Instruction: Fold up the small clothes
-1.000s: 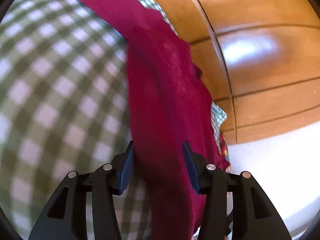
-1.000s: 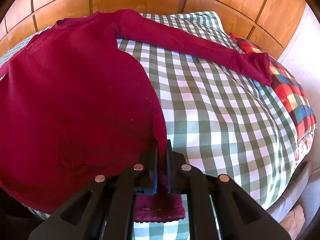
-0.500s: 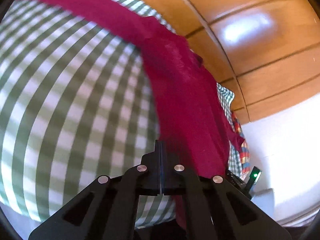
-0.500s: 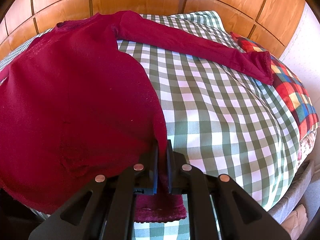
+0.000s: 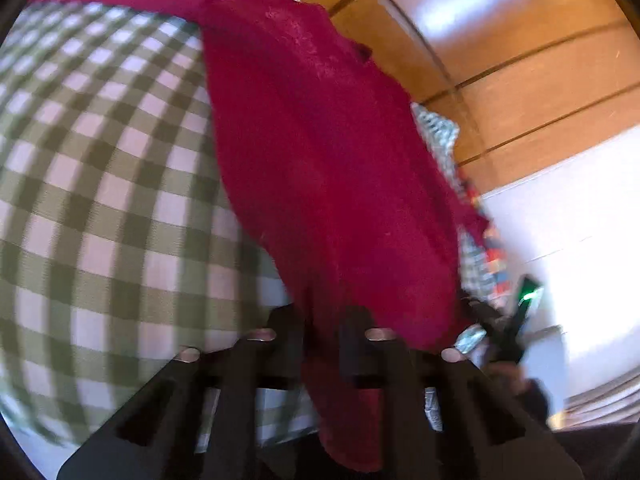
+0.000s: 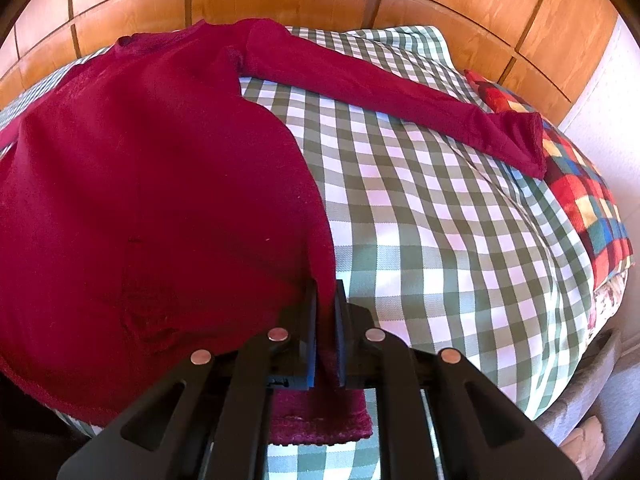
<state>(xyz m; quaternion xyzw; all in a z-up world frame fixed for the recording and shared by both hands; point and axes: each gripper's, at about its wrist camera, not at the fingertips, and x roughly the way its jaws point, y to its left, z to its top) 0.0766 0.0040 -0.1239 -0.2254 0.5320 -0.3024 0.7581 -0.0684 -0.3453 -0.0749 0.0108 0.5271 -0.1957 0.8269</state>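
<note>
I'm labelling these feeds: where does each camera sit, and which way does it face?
Left wrist: on the left gripper, facing down along the red sweater toward the wood headboard; only its black fingers show.
Right wrist: on the right gripper, facing down across the checked cover; only its fingers show.
Shared: sweater, cover, headboard; each gripper is shut on the sweater.

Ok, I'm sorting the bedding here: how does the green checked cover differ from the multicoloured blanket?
The checked cover has two colours, green and white; the blanket mixes red, blue and yellow squares. The cover fills most of the right wrist view and lies under the sweater; the blanket shows only along the right edge. Both are patterned in squares.
</note>
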